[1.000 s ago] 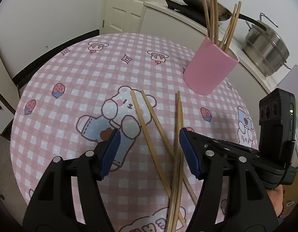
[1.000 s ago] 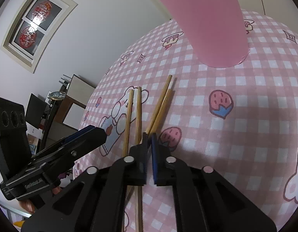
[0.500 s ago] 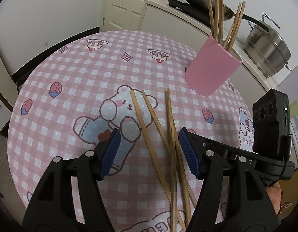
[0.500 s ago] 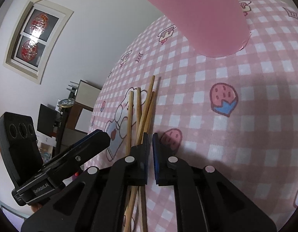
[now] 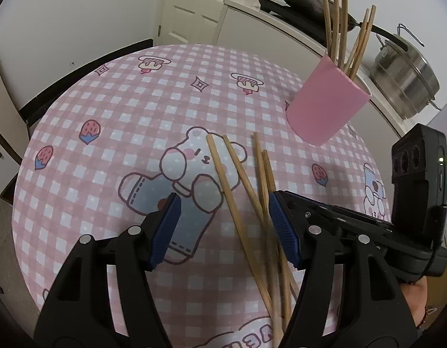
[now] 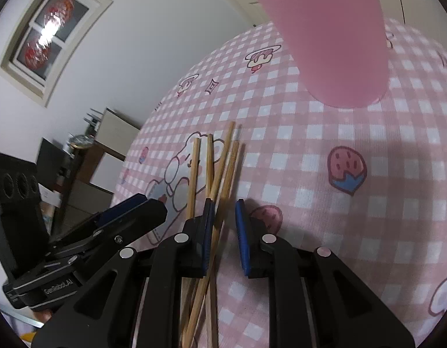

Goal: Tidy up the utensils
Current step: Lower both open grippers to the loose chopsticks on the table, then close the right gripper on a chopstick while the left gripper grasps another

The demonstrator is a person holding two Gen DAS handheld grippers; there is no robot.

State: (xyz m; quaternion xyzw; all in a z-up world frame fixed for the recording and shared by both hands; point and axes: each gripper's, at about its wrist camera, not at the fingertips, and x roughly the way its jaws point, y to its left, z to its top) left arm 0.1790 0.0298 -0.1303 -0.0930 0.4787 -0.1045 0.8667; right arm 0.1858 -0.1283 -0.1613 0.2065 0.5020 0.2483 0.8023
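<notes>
Four chopsticks (image 5: 238, 191) lay crossed on the table (image 5: 113, 101), short of the pink cup (image 5: 325, 104). The left gripper (image 5: 223, 226) gaped wide over them. The right gripper (image 6: 223, 232) stood slightly parted around two, gripping nothing. Open cloth spread leftward.

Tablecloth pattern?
Pink-and-white checks with cartoon bears and strawberries on the tablecloth; clearest in the left wrist view.

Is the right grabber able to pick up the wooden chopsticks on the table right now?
Probably yes. The right gripper is open and low over the loose chopsticks, and at least one stick already runs between its fingers. Nothing blocks it; the left gripper hangs open beside it, and the pink cup stands farther off.
</notes>
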